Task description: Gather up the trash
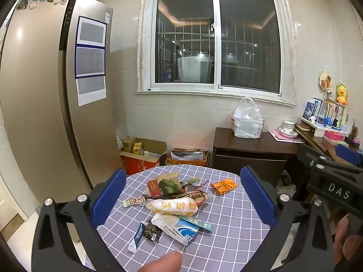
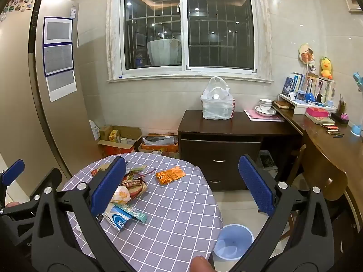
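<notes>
You hold both grippers above the round table point(image 1: 226, 222), which has a grey checked cloth. The left gripper point(image 1: 183, 199) has its jaws spread wide, and nothing is between the blue pads point(image 1: 109, 195); they only frame the trash from above. The right gripper point(image 2: 181, 183) is also spread wide and grips nothing.

The trash lies in a loose heap point(image 1: 172, 201) on the left-middle part of the table. In it you can see a white and yellow wrapper point(image 1: 172, 206) with printed characters, a blue and white packet point(image 1: 183, 229) near the table edge closest to you, a small dark packet point(image 1: 153, 232) just beside it, and a red and green carton piece point(image 1: 165, 184) at the far side. An orange wrapper point(image 1: 224, 186) lies apart from the heap, to its right.

In the right wrist view, a light blue bin point(image 2: 233, 241) stands on the floor, just beside the table edge, below the right gripper.
</notes>
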Tool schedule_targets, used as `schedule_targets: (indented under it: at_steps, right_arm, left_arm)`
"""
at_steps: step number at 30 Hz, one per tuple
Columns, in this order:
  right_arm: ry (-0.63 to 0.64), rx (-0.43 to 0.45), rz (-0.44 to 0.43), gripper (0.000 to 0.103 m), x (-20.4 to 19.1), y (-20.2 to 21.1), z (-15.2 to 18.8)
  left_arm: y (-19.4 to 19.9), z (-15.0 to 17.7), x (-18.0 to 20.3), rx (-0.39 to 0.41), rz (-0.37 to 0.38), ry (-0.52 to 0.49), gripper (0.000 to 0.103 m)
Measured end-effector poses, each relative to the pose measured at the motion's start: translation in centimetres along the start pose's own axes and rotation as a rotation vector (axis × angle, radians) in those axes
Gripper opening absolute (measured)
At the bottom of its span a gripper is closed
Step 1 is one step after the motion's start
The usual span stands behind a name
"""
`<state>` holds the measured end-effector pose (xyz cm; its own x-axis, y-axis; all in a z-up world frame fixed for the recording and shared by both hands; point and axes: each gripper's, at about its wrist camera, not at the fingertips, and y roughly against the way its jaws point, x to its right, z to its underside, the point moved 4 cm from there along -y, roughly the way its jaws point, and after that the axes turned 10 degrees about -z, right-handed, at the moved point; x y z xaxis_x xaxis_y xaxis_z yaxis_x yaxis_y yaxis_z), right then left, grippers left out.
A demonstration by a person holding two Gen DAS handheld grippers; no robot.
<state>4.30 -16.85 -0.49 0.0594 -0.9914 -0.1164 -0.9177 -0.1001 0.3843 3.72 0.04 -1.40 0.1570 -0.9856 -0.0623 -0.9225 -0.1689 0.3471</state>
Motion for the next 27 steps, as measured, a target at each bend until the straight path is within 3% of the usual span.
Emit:
schedule_targets:
  at_steps: [27]
  right_arm:
    - [0.01,-0.008,-0.001,0.098,0.04,-0.87,-0.01]
  left_arm:
    - [-0.63,-0.12,-0.57,0.002,-0.01,0.01,0.099]
